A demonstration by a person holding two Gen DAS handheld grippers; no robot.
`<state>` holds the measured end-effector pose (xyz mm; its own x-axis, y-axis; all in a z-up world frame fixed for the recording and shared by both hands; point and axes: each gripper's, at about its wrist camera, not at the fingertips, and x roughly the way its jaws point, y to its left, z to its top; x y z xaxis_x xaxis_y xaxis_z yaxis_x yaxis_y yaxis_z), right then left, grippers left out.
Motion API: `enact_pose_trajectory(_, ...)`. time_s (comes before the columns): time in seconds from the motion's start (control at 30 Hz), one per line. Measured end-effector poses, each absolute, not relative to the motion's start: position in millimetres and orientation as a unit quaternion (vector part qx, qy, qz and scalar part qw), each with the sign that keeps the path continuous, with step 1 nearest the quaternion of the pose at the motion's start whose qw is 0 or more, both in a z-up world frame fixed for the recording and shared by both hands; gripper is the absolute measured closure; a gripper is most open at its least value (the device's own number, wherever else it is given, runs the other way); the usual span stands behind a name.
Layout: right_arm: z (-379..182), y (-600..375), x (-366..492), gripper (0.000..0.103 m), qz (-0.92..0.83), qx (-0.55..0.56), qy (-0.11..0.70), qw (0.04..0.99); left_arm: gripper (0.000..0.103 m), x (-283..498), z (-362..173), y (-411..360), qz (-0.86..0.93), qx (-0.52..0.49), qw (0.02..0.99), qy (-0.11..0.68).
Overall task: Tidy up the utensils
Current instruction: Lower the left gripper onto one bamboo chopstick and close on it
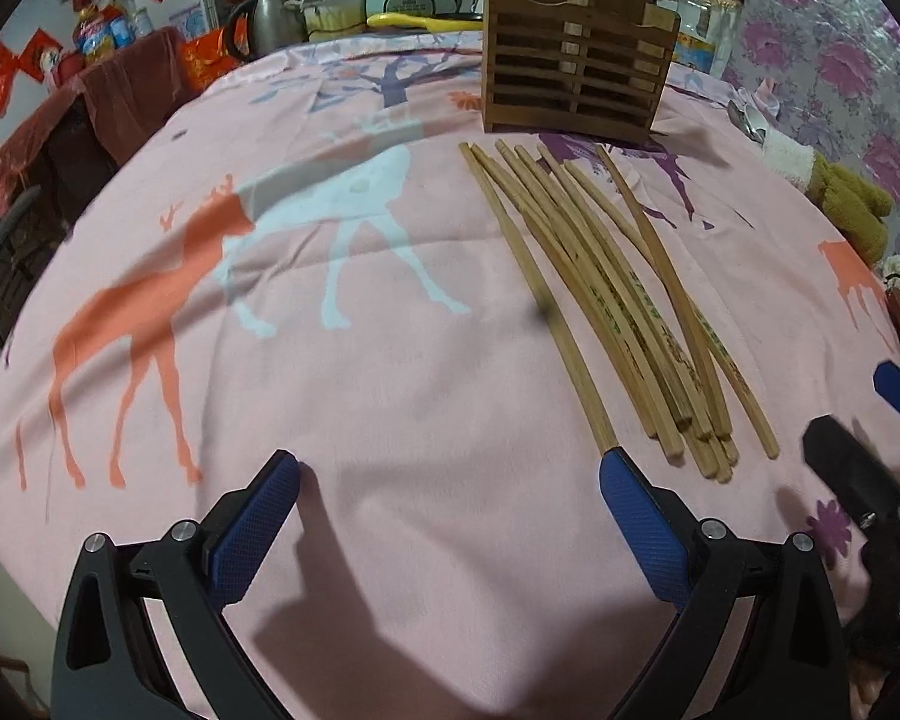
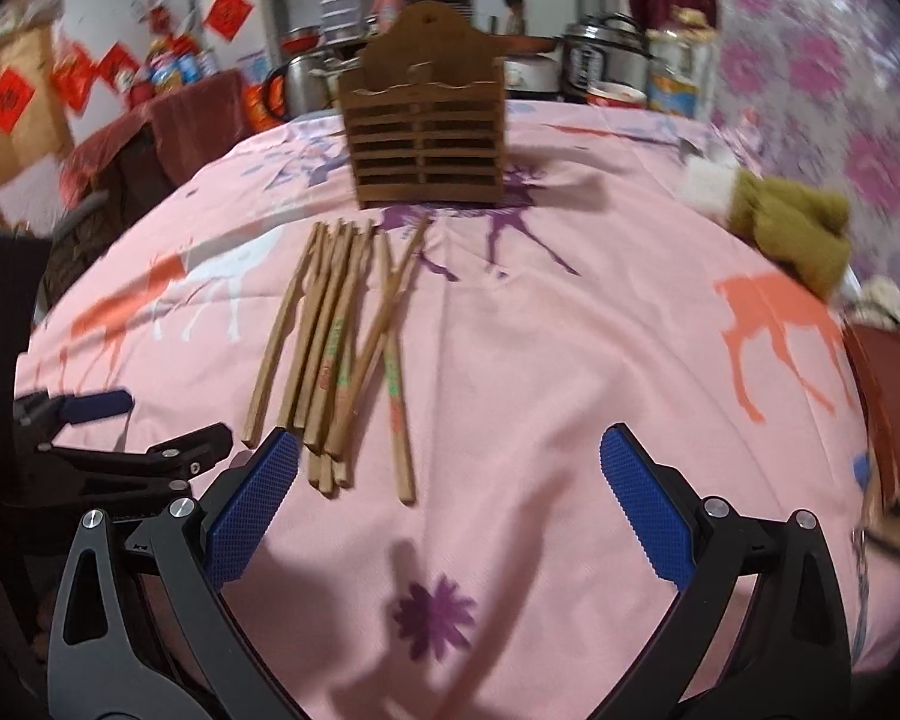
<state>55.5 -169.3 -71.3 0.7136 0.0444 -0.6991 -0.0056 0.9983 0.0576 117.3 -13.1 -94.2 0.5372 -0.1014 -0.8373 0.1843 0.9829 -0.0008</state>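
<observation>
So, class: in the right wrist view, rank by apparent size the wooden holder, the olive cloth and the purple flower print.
1. Wooden holder, largest.
2. Olive cloth.
3. Purple flower print, smallest, though nearness to the camera enlarges it.

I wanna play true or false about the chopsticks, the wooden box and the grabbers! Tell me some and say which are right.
1. The chopsticks lie on the pink cloth. True.
2. The wooden holder lies flat on its side. False: it stands upright.
3. The left gripper holds a chopstick. False: it is open and holds nothing.
4. The right gripper is open. True.
5. Chopsticks already fill the holder. False: none show in it.
</observation>
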Motion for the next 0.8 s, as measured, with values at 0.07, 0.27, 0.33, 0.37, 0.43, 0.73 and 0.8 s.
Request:
enact_pose_trajectory(0.07,-75,-164,61,0.006,0.022,0.015,0.384,0.923,0.005,119,-93,-8,-0.073,0.051,0.879,0.468)
enact_pose_trajectory(0.27,-88,-158,77,0.013,0.037,0.009,0.411,0.911,0.005,130,-91,23,-0.042,0.025,0.883,0.466)
enact_pose_trajectory(0.33,-91,-164,79,0.017,0.042,0.023,0.419,0.907,0.005,132,-90,28,-0.041,0.015,0.884,0.465)
enact_pose_trajectory(0.37,-92,-168,77,0.017,0.043,0.031,0.419,0.906,0.005,132,-89,29,-0.043,0.012,0.885,0.464)
enact_pose_trajectory(0.43,-93,-174,74,0.019,0.041,0.037,0.421,0.905,0.005,130,-89,28,-0.052,0.009,0.884,0.464)
enact_pose_trajectory(0.73,-99,-172,65,0.06,0.047,0.006,0.417,0.908,0.005,120,-103,-18,-0.12,0.067,0.87,0.474)
enact_pose_trajectory(0.8,-100,-169,66,0.064,0.053,0.0,0.415,0.908,0.005,122,-104,-22,-0.122,0.073,0.87,0.472)
